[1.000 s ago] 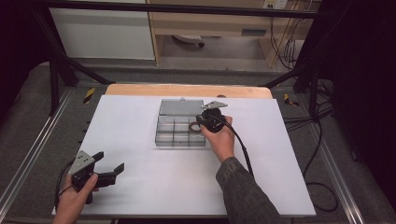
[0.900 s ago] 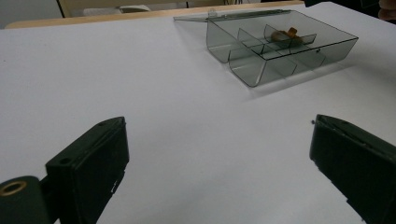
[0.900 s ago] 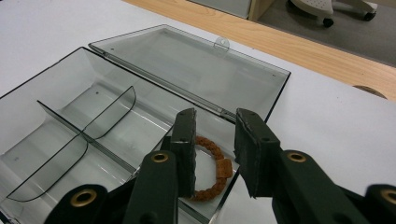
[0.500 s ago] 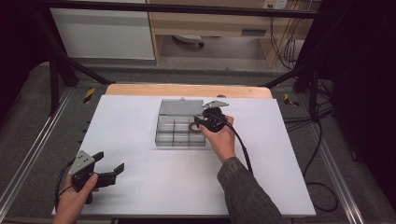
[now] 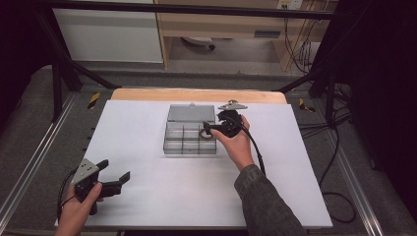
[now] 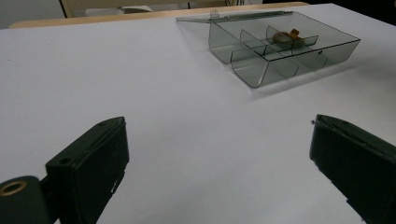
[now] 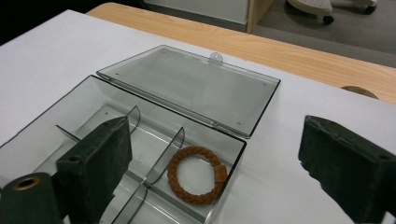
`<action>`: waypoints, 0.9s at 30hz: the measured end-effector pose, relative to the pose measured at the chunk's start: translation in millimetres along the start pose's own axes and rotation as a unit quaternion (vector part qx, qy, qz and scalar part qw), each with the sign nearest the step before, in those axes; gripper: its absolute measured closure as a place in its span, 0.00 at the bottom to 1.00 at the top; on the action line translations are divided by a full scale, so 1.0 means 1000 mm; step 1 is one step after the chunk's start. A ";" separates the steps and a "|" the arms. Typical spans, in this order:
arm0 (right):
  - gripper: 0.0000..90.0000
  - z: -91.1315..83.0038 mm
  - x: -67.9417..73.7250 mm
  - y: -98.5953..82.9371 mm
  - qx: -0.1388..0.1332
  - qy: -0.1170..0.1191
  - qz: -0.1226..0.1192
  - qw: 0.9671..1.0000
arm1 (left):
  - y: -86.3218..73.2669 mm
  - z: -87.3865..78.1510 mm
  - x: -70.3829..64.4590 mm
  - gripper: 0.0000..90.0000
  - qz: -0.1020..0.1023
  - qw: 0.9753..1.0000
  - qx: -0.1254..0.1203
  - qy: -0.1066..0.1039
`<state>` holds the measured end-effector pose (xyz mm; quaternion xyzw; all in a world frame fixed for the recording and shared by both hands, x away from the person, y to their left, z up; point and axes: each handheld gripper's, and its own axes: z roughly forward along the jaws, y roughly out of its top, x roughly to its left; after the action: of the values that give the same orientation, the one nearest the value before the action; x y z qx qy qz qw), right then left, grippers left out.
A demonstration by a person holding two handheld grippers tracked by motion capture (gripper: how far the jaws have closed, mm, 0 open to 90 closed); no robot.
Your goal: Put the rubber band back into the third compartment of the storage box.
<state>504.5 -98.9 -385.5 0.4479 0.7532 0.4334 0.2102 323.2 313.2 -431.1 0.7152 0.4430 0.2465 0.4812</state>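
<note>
Right tool [image 7: 215,154], jaws spread, poised over the bracelet [image 7: 197,174] lying in a rear corner compartment of the open box [image 5: 191,132]. Left tool [image 5: 114,181] (also spread) idles near the table [image 5: 147,206] edge. Best lifted clear before closing the lid [image 7: 191,88].

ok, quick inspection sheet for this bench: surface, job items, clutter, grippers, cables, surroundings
Surface: white sheet over a wooden table top; flat, no spills seen.
Job's things: clear compartment box, lid folded back flat on the sheet; brown braided ring lies in the box's corner compartment by the hinge.
Clutter: nothing seen.
Grippers: right gripper open, above the ring's corner of the box, holding nothing; left gripper open, over bare sheet at the near left.
Cables: one black cable runs from the right gripper along the forearm; more cables hang off the table's right.
Surroundings: dark metal frame, grey floor, white cabinet behind.
</note>
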 end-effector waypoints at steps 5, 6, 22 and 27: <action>0.08 -0.006 -0.001 0.002 -0.003 0.006 -0.008 1.000 | 0.000 0.000 -0.001 0.05 0.000 1.000 0.000 -0.001; 0.08 -0.008 -0.001 0.002 -0.005 0.008 -0.008 1.000 | 0.000 0.000 -0.001 0.05 0.001 1.000 0.001 -0.001; 0.11 -0.034 -0.009 0.011 -0.055 0.002 -0.012 0.998 | -0.001 0.000 0.000 0.05 -0.002 1.000 0.000 0.000; 0.11 -0.045 -0.015 0.012 -0.056 0.014 -0.004 0.998 | -0.001 0.001 0.000 0.05 -0.004 1.000 0.001 -0.001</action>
<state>486.6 -129.4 -352.4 0.4265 0.7325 0.4799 0.2261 323.3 312.7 -432.3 0.7143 0.4458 0.2435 0.4814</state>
